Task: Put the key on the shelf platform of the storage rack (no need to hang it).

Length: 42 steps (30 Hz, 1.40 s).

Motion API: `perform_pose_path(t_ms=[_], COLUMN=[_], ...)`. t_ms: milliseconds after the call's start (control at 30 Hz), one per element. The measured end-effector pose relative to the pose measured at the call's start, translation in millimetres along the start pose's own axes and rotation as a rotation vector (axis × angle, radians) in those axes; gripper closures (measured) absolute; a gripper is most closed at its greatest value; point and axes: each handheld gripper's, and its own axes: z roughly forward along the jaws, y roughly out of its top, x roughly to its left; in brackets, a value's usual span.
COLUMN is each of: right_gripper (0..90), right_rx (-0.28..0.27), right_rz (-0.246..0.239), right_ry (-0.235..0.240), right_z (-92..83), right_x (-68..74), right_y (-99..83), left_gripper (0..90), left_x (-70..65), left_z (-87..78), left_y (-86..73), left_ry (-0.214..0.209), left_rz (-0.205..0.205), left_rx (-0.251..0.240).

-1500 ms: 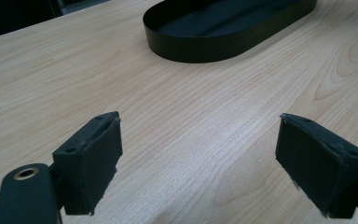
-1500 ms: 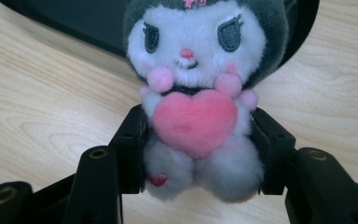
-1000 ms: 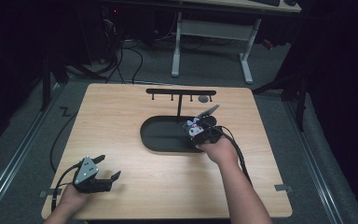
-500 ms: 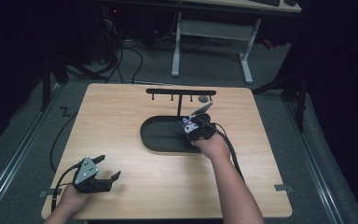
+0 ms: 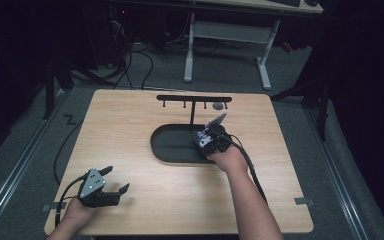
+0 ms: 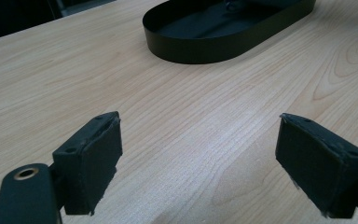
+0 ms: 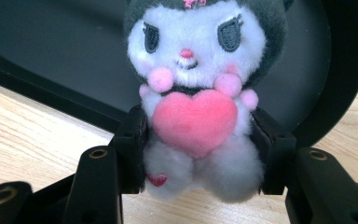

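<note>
both forearms are bare, no sleeves. left gripper is black with a grey three-cornered plate; right gripper black, brass-ringed screw holes, black cable trailing.

The plush toy was white with a dark grey hood, grey eyes, a pink nose, pink cheeks and pompoms, and a pink heart on its front; a small red heart marked one foot. The oval tray was black. The desk was pale wood with fine grain lines. Both tongs had black pads.
</note>
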Motion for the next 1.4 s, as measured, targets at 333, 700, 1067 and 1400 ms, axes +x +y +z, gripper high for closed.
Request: perform_pose_path(t_ms=[333,700,1067,1400], right_gripper=[45.6,36.2,36.1,36.0], right_rx=[-0.013,-0.061,-0.086,-0.114], right_rz=[0.051,0.052,0.052,0.05], right_ry=[-0.004,0.008,0.018,0.018], right_z=[15.2,9.8,-4.5,-18.7], right_x=[-10.2,-5.9,-7.7,-9.2], right_y=[2.2,3.1,-1.3,-9.9], left_gripper=[15.4,15.5,15.5,15.5], left_x=[0.3,0.2,0.2,0.1], left_z=[0.0,0.0,0.1,0.2], left_y=[0.0,0.0,0.0,0.0], left_ry=[0.0,0.002,0.003,0.004], left_rz=[-0.004,-0.003,-0.005,-0.004], left_rx=[0.002,0.0,0.001,0.0])
